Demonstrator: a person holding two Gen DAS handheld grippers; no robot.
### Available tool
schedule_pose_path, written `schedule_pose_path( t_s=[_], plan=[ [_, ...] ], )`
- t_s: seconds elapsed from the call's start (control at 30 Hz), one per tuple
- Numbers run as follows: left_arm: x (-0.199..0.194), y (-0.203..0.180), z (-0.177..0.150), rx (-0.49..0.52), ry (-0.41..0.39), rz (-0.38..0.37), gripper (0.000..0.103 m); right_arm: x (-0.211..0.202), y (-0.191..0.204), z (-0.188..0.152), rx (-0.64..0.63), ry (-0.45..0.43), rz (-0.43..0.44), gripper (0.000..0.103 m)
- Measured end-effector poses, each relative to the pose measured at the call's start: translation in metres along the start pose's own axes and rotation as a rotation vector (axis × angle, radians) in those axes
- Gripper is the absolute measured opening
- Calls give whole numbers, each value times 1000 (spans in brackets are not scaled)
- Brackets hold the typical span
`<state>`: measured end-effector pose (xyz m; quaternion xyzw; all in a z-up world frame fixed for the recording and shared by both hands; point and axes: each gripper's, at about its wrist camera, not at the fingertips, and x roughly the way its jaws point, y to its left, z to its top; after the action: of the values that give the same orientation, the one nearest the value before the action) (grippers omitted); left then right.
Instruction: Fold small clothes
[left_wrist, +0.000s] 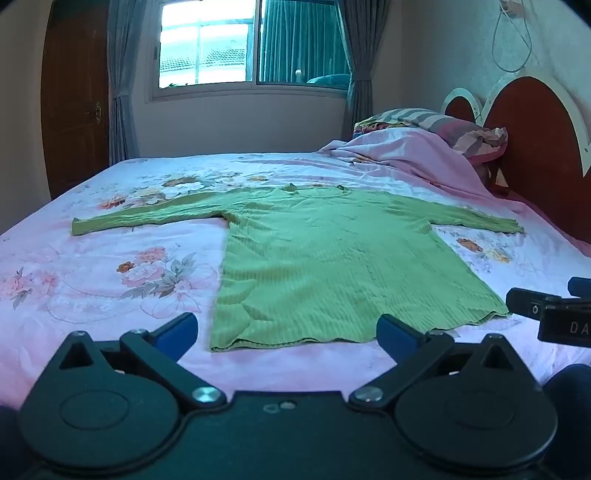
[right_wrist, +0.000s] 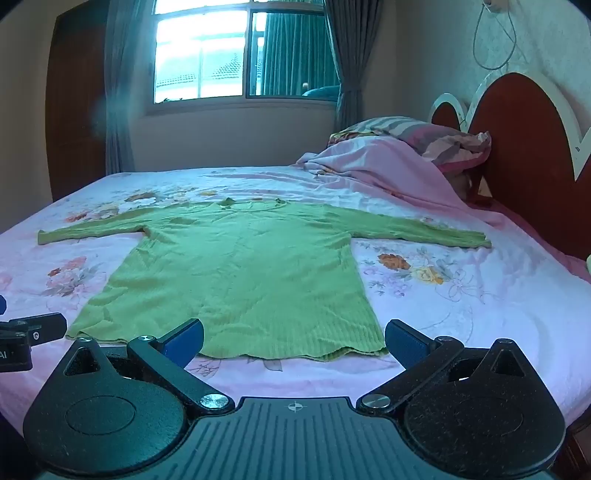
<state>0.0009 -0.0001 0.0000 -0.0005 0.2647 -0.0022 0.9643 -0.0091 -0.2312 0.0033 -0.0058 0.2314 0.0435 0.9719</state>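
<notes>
1 green ribbed sweater (left_wrist: 325, 258) lies flat on the bed (left_wrist: 110, 280), hem toward both tongs, neck away, 2 long sleeves spread out to either side. No fold in it yet.

L gripper (left_wrist: 288, 332): jaws wide open, nothing btwn them, 2 blue pads apart. Sweater's hem sits just ahead of it, btwn the fingertips' line and a bit to the R; not touching as far as I can tell.

R gripper (right_wrist: 295, 343): also spread wide, empty. Hem just ahead, roughly centred btwn its 2 fingers, no contact seen.

The 2 tongs sit side by side at the near edge of the bed; each shows at the edge of the other's view.

Beyond the sweater, ahead-right of both tongs: 1 pink blanket (left_wrist: 402, 155) bunched up, 1 striped pillow (left_wrist: 436, 123) behind it, against 1 red headboard (left_wrist: 535, 147). Straight ahead, far wall: 1 window (left_wrist: 229, 44) w/ curtains on both sides. Floral sheet covers the bed.
</notes>
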Motion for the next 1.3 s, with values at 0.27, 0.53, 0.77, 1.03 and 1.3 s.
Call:
schedule_pose_path(
  t_s=[0.27,0.53,0.77,1.03,1.3],
  plan=[
    [-4,6,2,-14,-9,-17,102,-1,1,4,-2,-2,8,103],
    [-5,-1,2,4,-24,-4,102,-7,-1,4,6,-8,14,103],
    [-7,-3,3,5,-34,-2,102,-9,-2,4,8,-16,15,103],
    [-6,-3,4,6,-30,-7,102,-9,-2,4,7,-16,14,103],
    [-8,-4,3,8,-36,-5,102,-10,-2,4,6,-18,15,103]
  ],
)
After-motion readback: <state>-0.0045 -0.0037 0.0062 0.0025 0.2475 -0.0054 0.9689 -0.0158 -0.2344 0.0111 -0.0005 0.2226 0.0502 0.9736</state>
